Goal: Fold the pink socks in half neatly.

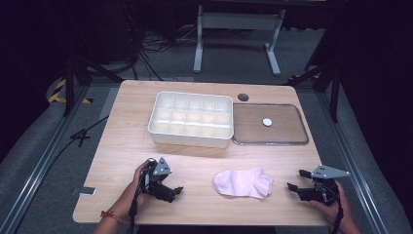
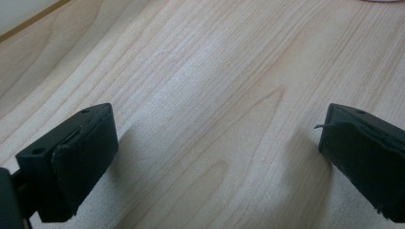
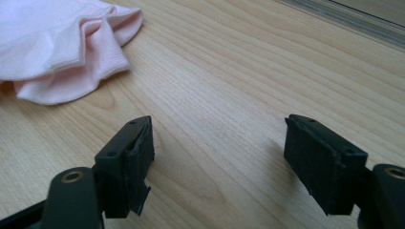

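In the high view, at the bottom left of the frame, the left claw [image 1: 176, 191] lies low over the wooden surface [image 1: 122, 141], held by a hand [image 1: 140, 181]; its jaws stand wide with nothing between them, and in the left gripper view the left claw [image 2: 217, 157] has just bare wood between its two black jaws; at the bottom right of the high view the right claw [image 1: 297, 179] is held by the other hand [image 1: 336, 202], its jaws also wide and empty; between the two claws, at the lower middle of the frame, a pink sock [image 1: 242, 183] lies flat on the surface, apart from both; in the right gripper view the sock [image 3: 57, 43] is at the upper left, ahead of the right claw [image 3: 217, 143] and not touching it; farther, in the middle of the high view, stands a white compartment box [image 1: 191, 119]; just beside it at the right lies a clear lid [image 1: 271, 124] with a small white round piece [image 1: 267, 122] on it; behind them, a dark round hole [image 1: 243, 97] is in the surface.
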